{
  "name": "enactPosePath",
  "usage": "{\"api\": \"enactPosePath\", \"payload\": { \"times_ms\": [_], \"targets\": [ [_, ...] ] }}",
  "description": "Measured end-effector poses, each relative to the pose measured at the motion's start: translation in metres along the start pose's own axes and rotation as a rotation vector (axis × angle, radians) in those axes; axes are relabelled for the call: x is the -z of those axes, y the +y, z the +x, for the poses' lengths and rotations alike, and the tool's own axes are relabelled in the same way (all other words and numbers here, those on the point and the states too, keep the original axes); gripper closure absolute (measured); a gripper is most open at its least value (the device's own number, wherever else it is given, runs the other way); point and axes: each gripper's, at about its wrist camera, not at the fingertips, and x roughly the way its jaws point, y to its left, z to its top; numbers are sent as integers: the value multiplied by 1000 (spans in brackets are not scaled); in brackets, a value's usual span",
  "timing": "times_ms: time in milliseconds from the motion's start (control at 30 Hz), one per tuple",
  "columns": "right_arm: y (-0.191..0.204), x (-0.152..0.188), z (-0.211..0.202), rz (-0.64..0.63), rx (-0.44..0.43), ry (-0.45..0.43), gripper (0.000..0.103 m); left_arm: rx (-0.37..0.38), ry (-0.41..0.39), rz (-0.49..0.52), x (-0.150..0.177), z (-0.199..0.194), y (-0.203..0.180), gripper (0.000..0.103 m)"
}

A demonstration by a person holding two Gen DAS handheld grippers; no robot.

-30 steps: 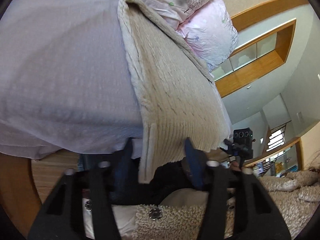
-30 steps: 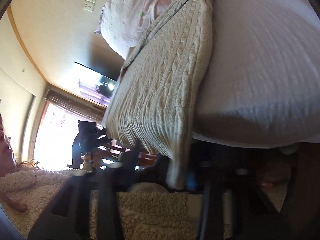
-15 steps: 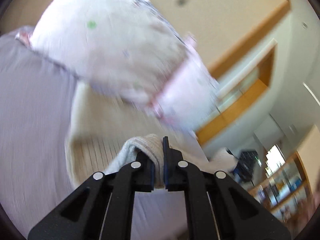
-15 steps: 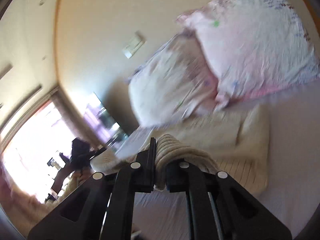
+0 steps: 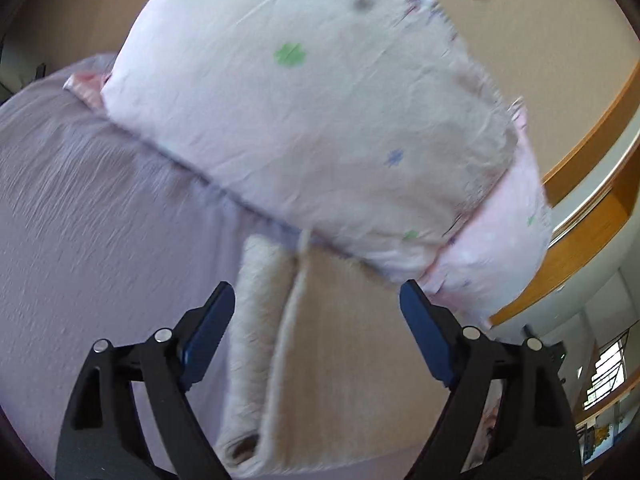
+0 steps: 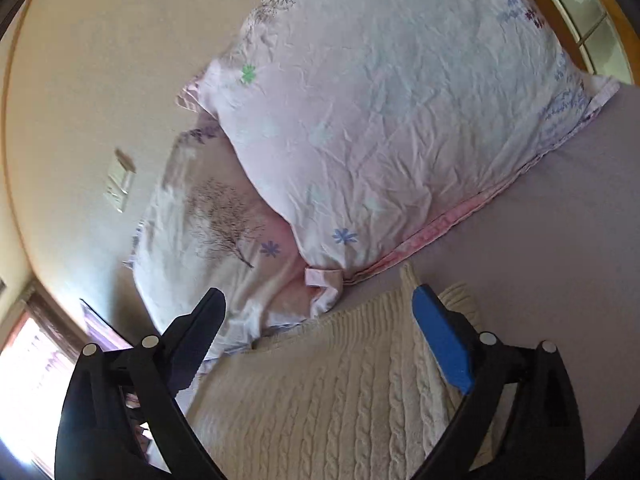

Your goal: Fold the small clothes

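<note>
A cream cable-knit sweater [image 6: 340,396] lies flat on the lilac bed sheet [image 6: 580,240], its far edge close to the pillows. It also shows in the left wrist view [image 5: 340,360], blurred, with a folded sleeve or edge strip [image 5: 256,340] along its left side. My left gripper [image 5: 316,308] is open and empty above the sweater. My right gripper [image 6: 316,312] is open and empty above the sweater's far edge.
Two pale pink floral pillows [image 6: 392,120] [image 6: 224,240] lie against the beige wall at the head of the bed, just beyond the sweater. The pillow [image 5: 312,120] fills the left wrist view. Wooden trim [image 5: 592,216] and a window stand to the right.
Both grippers carried the sweater's hem up toward the pillows, folding it over, then opened and let go. A second ago the sweater hung over the bed edge.
</note>
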Motion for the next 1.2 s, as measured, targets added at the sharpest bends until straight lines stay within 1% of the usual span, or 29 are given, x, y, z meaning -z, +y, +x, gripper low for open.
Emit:
{"api": "enactPosePath", "payload": {
  "times_ms": [33,100,133,200,267,367,400,433,467,500,567,633,700,733,767,800,833,867,900,933,967,1000,1033,1067,1100,1133,1167,1200],
  "targets": [
    [0,0,2,1,-3,7,7,-14,35,-9,3,8,6,28],
    [-3,0,3,-2,3,24,7,-33,101,-38,10,21,20,34],
    [-1,0,8,-3,4,32,7,-19,121,-56,14,27,25,36],
    [2,1,9,-5,4,42,7,4,149,-74,22,33,29,36],
    [1,2,13,-2,-6,54,7,8,178,-66,27,44,26,36],
    [2,2,15,14,-32,69,7,0,159,-29,34,47,19,36],
    [3,2,16,22,-51,77,7,8,159,-45,35,48,19,46],
    [3,2,16,28,-61,83,7,11,170,-69,36,50,20,80],
    [4,2,16,33,-77,91,7,42,209,-131,39,56,26,85],
    [5,1,15,35,-87,95,7,69,196,-189,41,55,30,86],
    [9,-1,11,33,-104,92,7,101,168,-202,37,50,19,88],
    [13,-5,3,19,-104,70,7,190,136,-189,30,43,-7,89],
    [16,-12,-8,-11,-95,33,7,297,111,-140,23,42,-55,89],
    [19,-14,-18,-49,-63,-5,7,356,112,-118,21,46,-80,89],
    [20,-16,-24,-81,-32,-33,7,437,121,-88,22,56,-116,89],
    [21,-20,-34,-128,37,-87,9,498,134,-73,26,68,-142,89],
    [18,-22,-40,-145,76,-117,10,584,170,-69,35,92,-178,88],
    [13,-25,-43,-145,96,-124,10,644,217,-75,46,117,-206,87],
    [4,-28,-44,-122,108,-116,10,683,259,-88,55,137,-223,83],
    [-4,-30,-43,-94,110,-104,10,729,325,-110,66,161,-242,75],
    [-13,-33,-42,-61,108,-88,10,772,415,-139,81,187,-259,75],
    [-21,-35,-41,-31,101,-67,10,787,470,-155,90,199,-268,74],
    [-29,-38,-39,3,92,-32,10,782,486,-150,94,202,-270,66],
    [-34,-40,-39,21,88,-14,9,755,472,-115,94,198,-269,59],
    [-37,-41,-38,35,85,3,9,711,429,-67,91,188,-264,44],
    [-42,-42,-35,58,74,36,9,652,377,-22,83,177,-257,34],
    [-47,-43,-29,86,55,76,9,565,305,33,75,162,-245,31],
    [-49,-42,-25,103,50,106,9,488,258,75,68,151,-235,25]
  ]
}}
